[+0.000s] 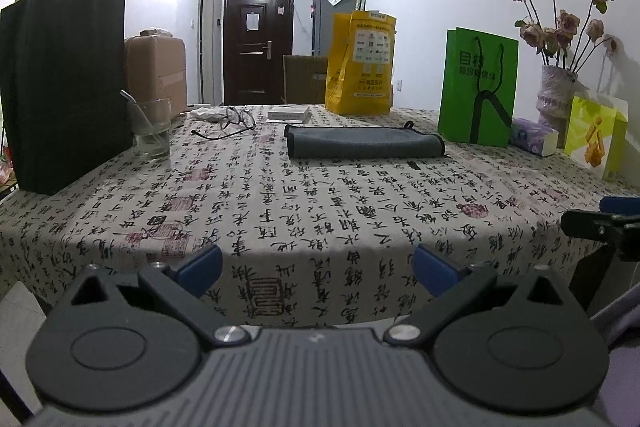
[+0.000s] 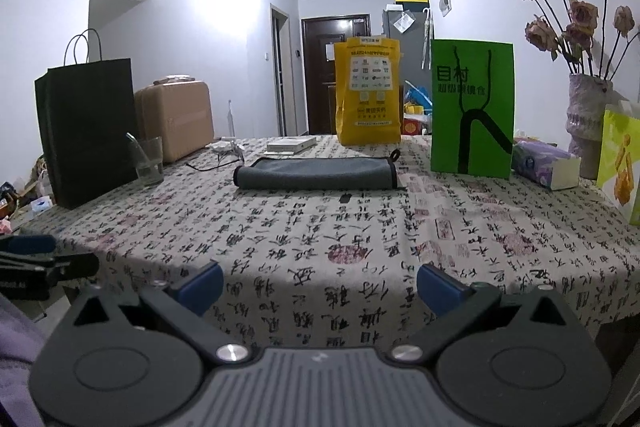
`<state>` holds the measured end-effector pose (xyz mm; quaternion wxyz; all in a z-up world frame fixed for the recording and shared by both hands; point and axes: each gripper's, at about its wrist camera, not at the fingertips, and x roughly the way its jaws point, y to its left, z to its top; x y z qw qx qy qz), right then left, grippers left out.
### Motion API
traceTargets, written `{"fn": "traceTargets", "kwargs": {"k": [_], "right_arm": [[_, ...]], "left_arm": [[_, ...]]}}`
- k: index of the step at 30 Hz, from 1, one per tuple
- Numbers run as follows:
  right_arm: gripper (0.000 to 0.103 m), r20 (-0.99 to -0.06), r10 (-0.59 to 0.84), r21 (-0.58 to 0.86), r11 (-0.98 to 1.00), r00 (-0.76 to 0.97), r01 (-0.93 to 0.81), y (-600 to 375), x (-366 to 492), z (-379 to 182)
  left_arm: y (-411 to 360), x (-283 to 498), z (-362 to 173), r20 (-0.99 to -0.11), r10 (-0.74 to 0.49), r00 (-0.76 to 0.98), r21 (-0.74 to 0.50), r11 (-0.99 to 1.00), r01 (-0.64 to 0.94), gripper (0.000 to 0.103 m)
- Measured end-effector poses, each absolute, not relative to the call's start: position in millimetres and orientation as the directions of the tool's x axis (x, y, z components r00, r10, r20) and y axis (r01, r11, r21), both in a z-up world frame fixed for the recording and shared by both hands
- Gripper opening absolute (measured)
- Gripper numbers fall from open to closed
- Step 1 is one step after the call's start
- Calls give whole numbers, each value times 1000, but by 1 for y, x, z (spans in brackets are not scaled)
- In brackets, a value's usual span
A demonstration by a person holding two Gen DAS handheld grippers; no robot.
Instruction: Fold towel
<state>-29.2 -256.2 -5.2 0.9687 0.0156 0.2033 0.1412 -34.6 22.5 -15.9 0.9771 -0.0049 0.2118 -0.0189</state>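
Observation:
A grey towel [image 1: 366, 143] lies folded into a long flat strip near the far middle of the table, with a small black loop at its right end; it also shows in the right wrist view [image 2: 316, 174]. My left gripper [image 1: 318, 267] is open and empty, held at the table's near edge, well short of the towel. My right gripper [image 2: 320, 285] is open and empty too, also at the near edge. The right gripper shows at the right side of the left wrist view [image 1: 608, 223], and the left gripper at the left side of the right wrist view [image 2: 44, 263].
The table has a calligraphy-print cloth [image 1: 320, 211]. On it stand a black paper bag [image 1: 64, 83], a glass [image 1: 150, 127], spectacles [image 1: 236, 121], a white box [image 1: 288, 114], a yellow bag [image 1: 360, 63], a green bag [image 1: 478, 87], a tissue pack [image 1: 534, 137] and a vase of flowers [image 1: 556, 87].

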Motion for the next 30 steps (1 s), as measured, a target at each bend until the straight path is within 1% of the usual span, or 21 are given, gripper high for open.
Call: {"fn": "traceTargets", "kwargs": {"k": [30], "right_arm": [[103,-392,291,96,957,873,-275,-255,-30,-7]], "left_arm": [[20,-35,-16,-411,-42,911,-14,999,40,103]]}}
